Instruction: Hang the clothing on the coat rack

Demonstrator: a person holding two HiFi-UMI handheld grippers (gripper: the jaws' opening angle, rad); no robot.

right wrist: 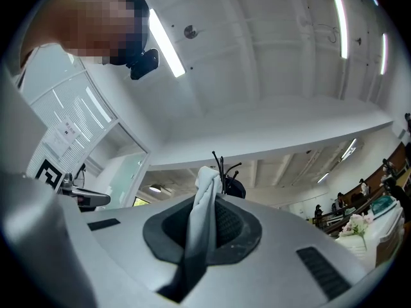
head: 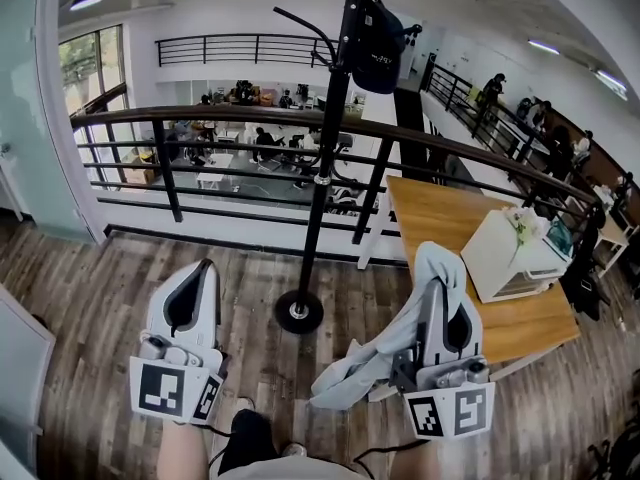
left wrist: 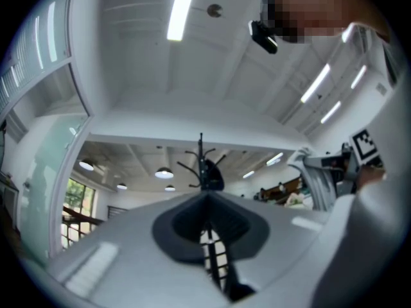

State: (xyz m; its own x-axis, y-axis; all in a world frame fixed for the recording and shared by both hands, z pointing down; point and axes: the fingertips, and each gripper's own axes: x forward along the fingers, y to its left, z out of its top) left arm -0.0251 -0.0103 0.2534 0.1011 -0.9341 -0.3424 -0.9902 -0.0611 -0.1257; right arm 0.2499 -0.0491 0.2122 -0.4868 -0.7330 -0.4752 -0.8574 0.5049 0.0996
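Observation:
A black coat rack (head: 322,168) stands on the wood floor ahead of me, its round base (head: 298,312) between the two grippers. A dark bag (head: 378,30) hangs from an upper hook. My right gripper (head: 440,286) is shut on a pale grey-blue garment (head: 372,366), which drapes down and left from the jaws; the cloth (right wrist: 203,217) sticks up between the jaws in the right gripper view. My left gripper (head: 197,280) is shut with nothing in it. In the left gripper view the rack top (left wrist: 203,165) shows beyond the closed jaws.
A dark metal railing (head: 240,118) runs behind the rack, with an office floor below. To the right stands a wooden table (head: 470,238) bearing a white box (head: 512,258) with flowers. People stand along the far right walkway.

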